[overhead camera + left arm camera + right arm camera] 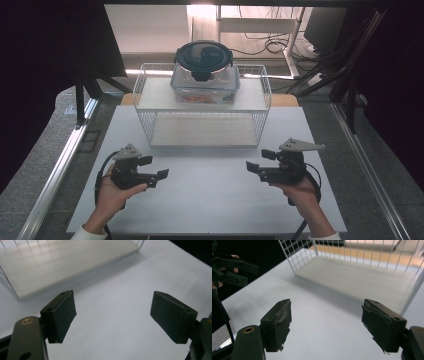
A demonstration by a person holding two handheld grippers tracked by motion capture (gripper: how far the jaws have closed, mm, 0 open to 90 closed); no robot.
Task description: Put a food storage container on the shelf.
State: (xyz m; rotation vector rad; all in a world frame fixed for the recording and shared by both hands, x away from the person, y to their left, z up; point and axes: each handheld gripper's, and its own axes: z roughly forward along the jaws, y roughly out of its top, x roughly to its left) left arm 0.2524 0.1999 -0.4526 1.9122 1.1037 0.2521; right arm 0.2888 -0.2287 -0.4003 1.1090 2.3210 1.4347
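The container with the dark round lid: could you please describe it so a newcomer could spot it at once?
On the white table stands a white wire rack. On its top shelf sits the clear container, the rack's sole item, under a dark round lid.

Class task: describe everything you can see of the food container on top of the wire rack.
The food container is a clear, squarish plastic box with a dark round lid and a dark clip at the lid's front. Something orange shows through its wall. It stands upright, closed, on the upper shelf of the white wire rack, near the middle; nothing else touches it.
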